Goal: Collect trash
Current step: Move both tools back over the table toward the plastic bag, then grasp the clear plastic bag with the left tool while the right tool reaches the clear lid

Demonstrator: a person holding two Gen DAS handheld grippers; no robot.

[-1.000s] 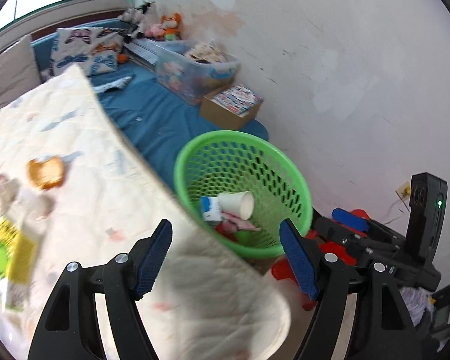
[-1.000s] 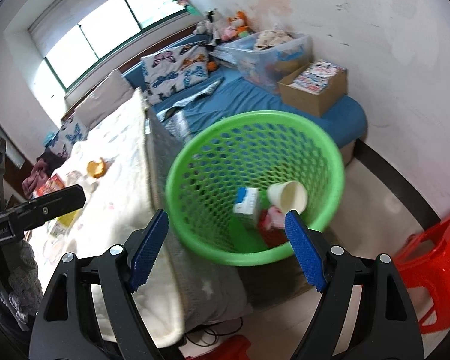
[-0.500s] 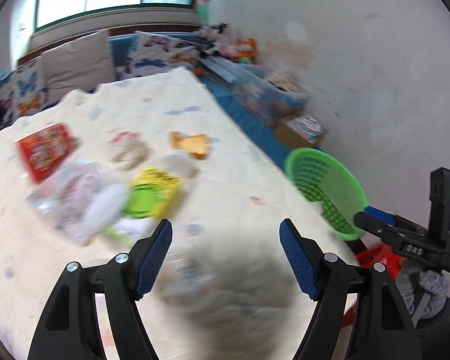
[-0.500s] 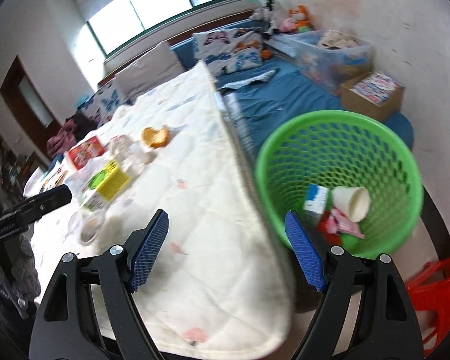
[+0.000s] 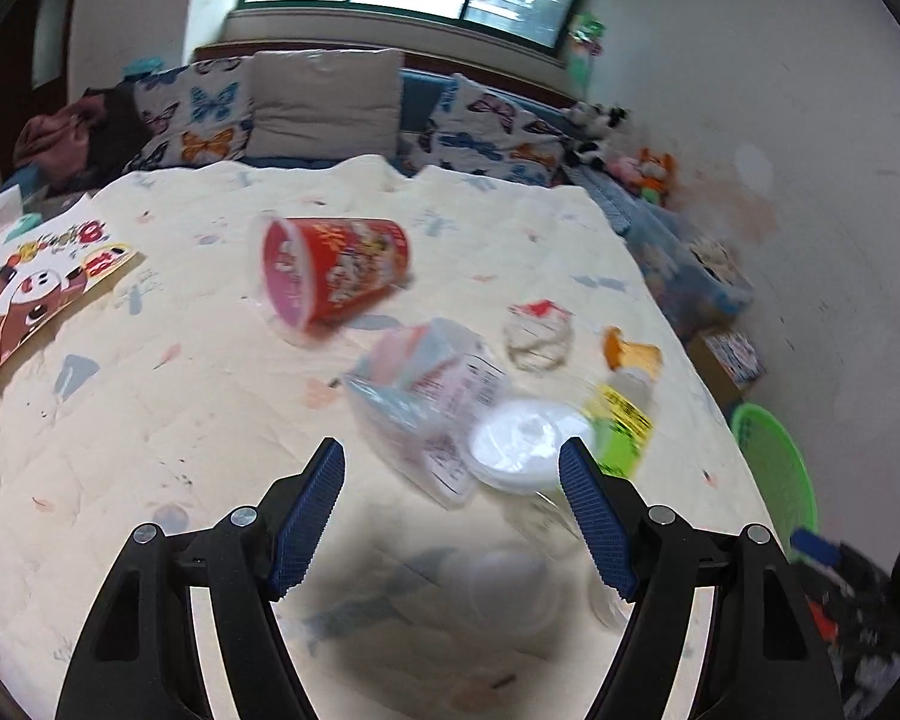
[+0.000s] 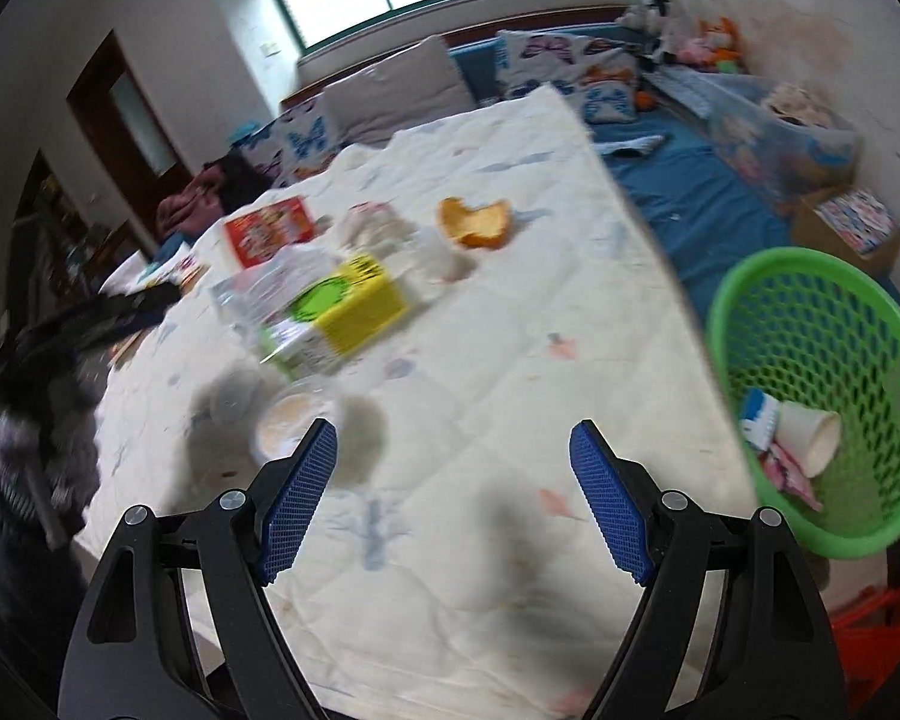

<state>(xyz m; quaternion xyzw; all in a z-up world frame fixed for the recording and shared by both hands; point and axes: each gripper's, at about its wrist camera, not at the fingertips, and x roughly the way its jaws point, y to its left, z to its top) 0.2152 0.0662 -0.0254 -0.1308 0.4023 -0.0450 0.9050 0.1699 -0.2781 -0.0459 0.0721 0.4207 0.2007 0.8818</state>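
I'm hovering both grippers over the cream quilt [image 5: 150,396], nothing gripped. Left gripper [image 5: 453,516] jaws are standing wide and empty, right gripper [image 6: 453,501] jaws likewise wide, only quilt between them.

Trash is lying scattered mid-frame in the left wrist view, so I'm pointing the left gripper down toward the cluster. The red instant-noodle cup [image 5: 333,273] is lying on its side, mouth toward the camera. A crumpled clear plastic package [image 5: 426,396] is sitting just in front of the jaws, with a white lid [image 5: 525,441] overlapping its right side. Just right of that is a bottle with a yellow-green label [image 5: 621,420]. Further back: a small clear cup [image 5: 537,333] and an orange peel, I think [image 5: 630,354].

The green mesh basket [image 6: 822,312] is standing off the quilt's edge at right frame in the right wrist view, already holding a white paper cup [image 6: 810,438] and wrappers, so it's serving as the bin.

Print on the labels is too motion-blurred to read; no brand legible. A cartoon-printed paper [image 5: 36,288] is lying at left.
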